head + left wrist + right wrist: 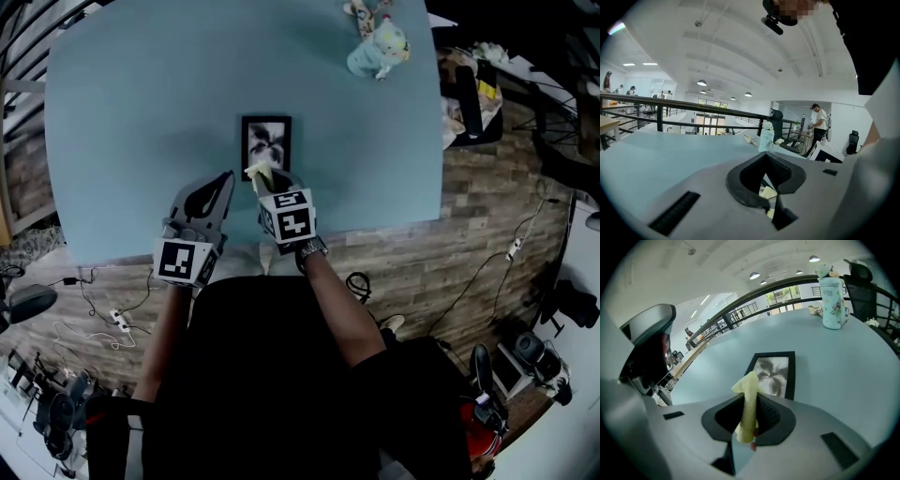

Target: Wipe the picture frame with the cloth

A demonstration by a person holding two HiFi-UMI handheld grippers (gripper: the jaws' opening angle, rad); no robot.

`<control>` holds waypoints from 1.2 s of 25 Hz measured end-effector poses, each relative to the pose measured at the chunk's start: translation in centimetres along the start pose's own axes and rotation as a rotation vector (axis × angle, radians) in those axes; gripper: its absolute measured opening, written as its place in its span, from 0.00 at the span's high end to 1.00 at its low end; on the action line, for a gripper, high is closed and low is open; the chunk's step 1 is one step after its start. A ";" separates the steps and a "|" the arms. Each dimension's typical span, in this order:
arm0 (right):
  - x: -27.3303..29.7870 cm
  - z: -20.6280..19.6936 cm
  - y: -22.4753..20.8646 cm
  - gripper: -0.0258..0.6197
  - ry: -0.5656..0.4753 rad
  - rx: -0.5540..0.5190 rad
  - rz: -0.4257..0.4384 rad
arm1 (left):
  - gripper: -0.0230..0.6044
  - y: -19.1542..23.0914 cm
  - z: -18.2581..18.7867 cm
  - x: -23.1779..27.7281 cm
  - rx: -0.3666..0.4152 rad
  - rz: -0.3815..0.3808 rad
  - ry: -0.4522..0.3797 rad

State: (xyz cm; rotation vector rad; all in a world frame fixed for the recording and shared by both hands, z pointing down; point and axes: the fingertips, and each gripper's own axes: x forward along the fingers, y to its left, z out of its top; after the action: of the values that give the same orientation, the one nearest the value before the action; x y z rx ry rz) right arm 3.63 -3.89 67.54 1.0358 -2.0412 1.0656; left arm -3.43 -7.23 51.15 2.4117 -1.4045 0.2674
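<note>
Right gripper point(269, 185) first: its jaws are clamped tight on a pale yellow cloth point(747, 404), a crumpled strip that pokes up past the tips in the right gripper view. Left gripper point(226, 181) sits just beside it at lower centre of the head view, jaws drawn together to a point with nothing between them.

Under both spreads the big light-blue tabletop point(141, 112), filling the upper half of the head view. Flat on it at centre lies the small black-framed picture point(266, 142), a grey flower-like print inside. The cloth's tip hangs right over the frame's near edge, though whether it touches is not clear; the left gripper points at the frame's lower-left corner. Up at the top right stands a pale mint bottle point(380, 47), well apart from both grippers.
</note>
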 end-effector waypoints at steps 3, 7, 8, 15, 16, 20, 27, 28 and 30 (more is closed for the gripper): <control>-0.6 -0.1 -0.7 0.87 -0.007 0.015 -0.013 | 0.97 -0.6 0.1 0.3 0.003 -0.015 0.003; -1.3 -0.2 -1.8 0.87 -0.017 0.036 -0.031 | 0.97 -1.5 0.4 1.0 0.011 -0.038 0.002; -1.5 -0.3 -2.1 0.87 -0.019 0.041 -0.036 | 0.97 -1.7 0.4 1.2 0.013 -0.044 0.003; -2.7 -0.6 -3.9 0.87 -0.041 0.076 -0.058 | 0.97 -3.1 0.4 2.3 0.027 -0.084 0.014; -2.9 -0.7 -4.1 0.87 -0.043 0.081 -0.061 | 0.97 -3.2 0.4 2.5 0.032 -0.089 0.010; -3.3 -0.8 -5.1 0.87 -0.048 0.096 -0.075 | 0.97 -3.8 0.3 3.1 0.057 -0.111 0.005; -4.0 -1.5 -6.9 0.87 -0.045 0.125 -0.109 | 0.97 -4.7 0.7 3.5 0.039 -0.116 0.019; -4.1 -1.5 -7.1 0.87 -0.048 0.128 -0.113 | 0.97 -4.7 0.7 3.5 0.040 -0.115 0.018; -4.4 -1.4 -7.5 0.87 -0.054 0.129 -0.119 | 0.97 -4.6 0.5 3.3 0.049 -0.110 0.010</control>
State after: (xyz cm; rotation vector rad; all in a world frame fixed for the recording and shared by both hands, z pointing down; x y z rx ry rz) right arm 12.41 -3.86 67.67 1.2484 -1.9468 1.1301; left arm 2.19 -8.03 50.92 2.5137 -1.2702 0.2896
